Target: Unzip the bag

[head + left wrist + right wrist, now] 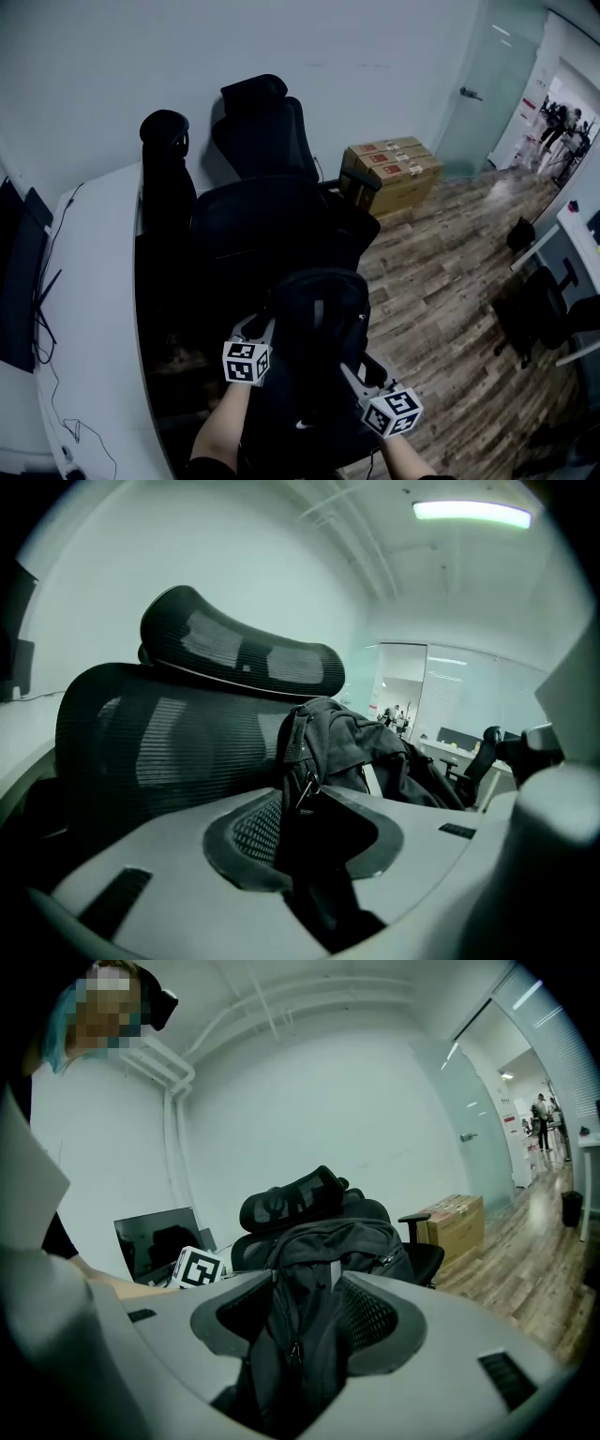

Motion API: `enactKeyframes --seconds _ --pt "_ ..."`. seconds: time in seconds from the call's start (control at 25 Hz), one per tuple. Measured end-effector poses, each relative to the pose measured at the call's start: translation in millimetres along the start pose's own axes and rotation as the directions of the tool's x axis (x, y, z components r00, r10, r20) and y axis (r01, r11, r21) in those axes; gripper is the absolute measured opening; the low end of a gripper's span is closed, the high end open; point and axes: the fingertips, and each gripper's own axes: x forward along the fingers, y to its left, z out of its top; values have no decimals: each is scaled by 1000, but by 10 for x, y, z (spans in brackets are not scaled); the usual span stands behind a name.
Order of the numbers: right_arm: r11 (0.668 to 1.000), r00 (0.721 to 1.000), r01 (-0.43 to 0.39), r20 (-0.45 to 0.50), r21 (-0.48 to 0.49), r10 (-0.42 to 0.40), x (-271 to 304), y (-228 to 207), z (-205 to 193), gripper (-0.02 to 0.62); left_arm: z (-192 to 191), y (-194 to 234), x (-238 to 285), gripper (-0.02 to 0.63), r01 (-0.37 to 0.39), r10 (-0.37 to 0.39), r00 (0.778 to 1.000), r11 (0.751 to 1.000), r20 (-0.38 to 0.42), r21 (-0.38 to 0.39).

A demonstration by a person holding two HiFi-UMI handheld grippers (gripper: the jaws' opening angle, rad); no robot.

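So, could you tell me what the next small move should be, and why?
Probably pull the left gripper back along the black backpack: its jaws pinch fabric right by the metal zipper pull, while the right gripper holds the bag steady.

An office: swivel chairs (272,216), desk (94,309) (monitor (19,281) too)

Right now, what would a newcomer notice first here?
A black backpack sits low in the centre of the head view, in front of black office chairs. The left gripper and right gripper each clamp its fabric, one from each side. Cardboard boxes stand further back on the right.
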Motion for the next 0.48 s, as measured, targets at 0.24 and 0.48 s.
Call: enactKeyframes --seconds 0.24,0.48 --pt "999 999 37 27 11 -38 -380 106 -12 212 48 -634 -320 101 90 -93 996 981 7 172" --pt "998 997 47 65 46 -50 -808 278 -43 210 -6 -1384 -718 95 140 -157 987 917 15 372"
